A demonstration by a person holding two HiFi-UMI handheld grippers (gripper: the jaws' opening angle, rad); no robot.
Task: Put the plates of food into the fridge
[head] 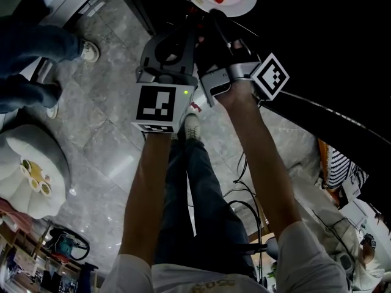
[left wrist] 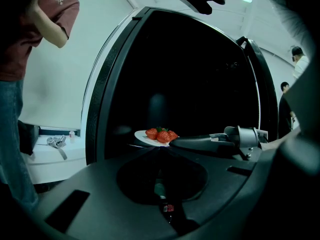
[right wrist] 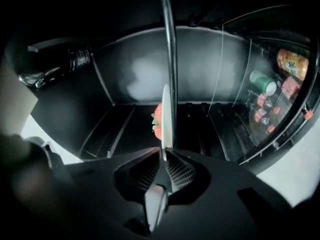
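The right gripper (right wrist: 163, 151) is clamped on the rim of the white plate (right wrist: 166, 115) of strawberries (right wrist: 157, 120). Its arm is stretched straight out, holding the plate at the dark fridge (right wrist: 150, 69) opening. The left gripper (left wrist: 160, 148), jaws together and empty, hangs just beside it, forearm likewise extended.

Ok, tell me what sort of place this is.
Probably a kitchen-like indoor room, perhaps set up for recording: an open fridge with drink cans in its door, a grey stone-tile floor, and loose cables trailing across it.
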